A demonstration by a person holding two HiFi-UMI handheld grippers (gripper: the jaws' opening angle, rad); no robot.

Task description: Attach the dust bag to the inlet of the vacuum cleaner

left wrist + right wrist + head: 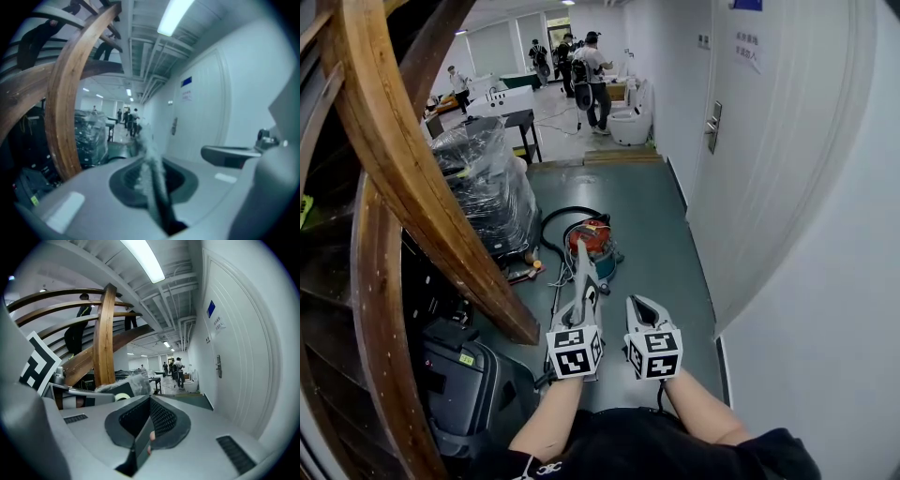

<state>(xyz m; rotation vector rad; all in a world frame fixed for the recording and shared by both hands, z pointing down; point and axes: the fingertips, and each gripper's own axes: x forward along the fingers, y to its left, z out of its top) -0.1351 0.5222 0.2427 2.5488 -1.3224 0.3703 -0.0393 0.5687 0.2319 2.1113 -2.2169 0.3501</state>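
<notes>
A red and teal vacuum cleaner stands on the grey floor ahead, its black hose looped to the left. My left gripper is shut on the dust bag, a thin grey fibrous sheet that sticks out forward toward the vacuum. In the left gripper view the bag runs edge-on up from the pinched jaws of the left gripper. My right gripper is held beside it, shut with nothing in it; in its own view the right gripper shows pads pressed together and the bag at left.
Curved wooden beams fill the left side. A plastic-wrapped stack and a black case sit left of the vacuum. A white wall with a door borders the right. People stand far down the hall.
</notes>
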